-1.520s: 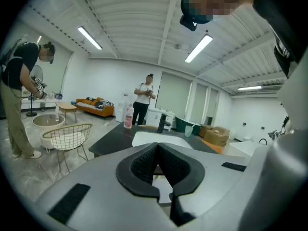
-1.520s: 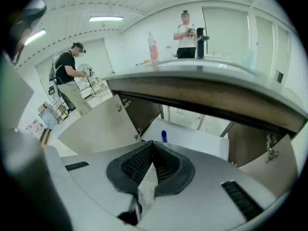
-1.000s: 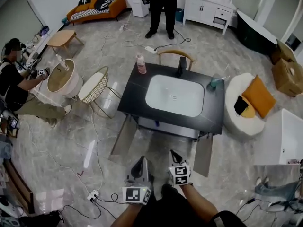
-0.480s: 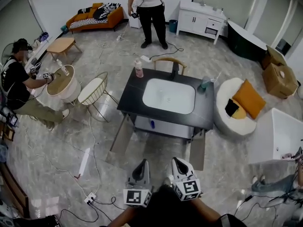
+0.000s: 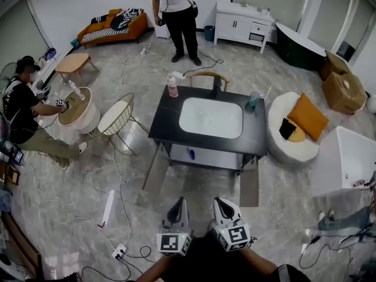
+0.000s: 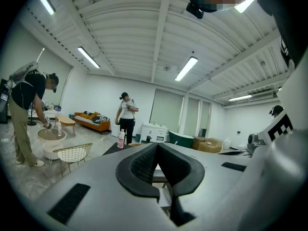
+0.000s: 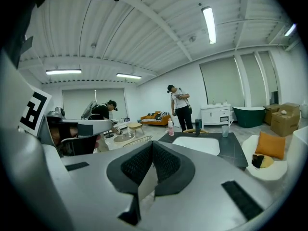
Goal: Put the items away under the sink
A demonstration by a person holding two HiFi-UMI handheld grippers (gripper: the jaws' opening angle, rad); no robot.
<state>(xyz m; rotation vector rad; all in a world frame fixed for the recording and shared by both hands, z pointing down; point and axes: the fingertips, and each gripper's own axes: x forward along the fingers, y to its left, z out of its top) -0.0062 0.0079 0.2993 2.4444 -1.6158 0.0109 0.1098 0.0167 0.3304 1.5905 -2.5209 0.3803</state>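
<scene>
A black sink table [image 5: 257, 143] with a white basin stands mid-room. On its top are a pink bottle [image 5: 172, 87], a teal cup [image 5: 253, 101] and a black faucet [image 5: 216, 88]. Below it two cabinet doors [image 5: 154, 169] hang open, and a small blue item [image 5: 191, 154] lies on the shelf. My left gripper [image 5: 178, 203] and right gripper [image 5: 220, 203] are held low, well short of the table. Both are shut and hold nothing. The left gripper [image 6: 157, 146] points towards the pink bottle [image 6: 121, 139]. The right gripper [image 7: 152, 144] points towards the basin [image 7: 199, 145].
A person [image 5: 176, 10] stands behind the table and another [image 5: 23, 110] bends over a round side table [image 5: 76, 101]. A wire chair [image 5: 117, 113] stands left of the sink and a white pouf [image 5: 294, 151] with an orange cushion right. A power strip [image 5: 120, 251] and cables lie on the floor.
The standing person has stepped left. The view has shifted a little, so the table sits slightly higher in it. Both grippers stay low and shut.
</scene>
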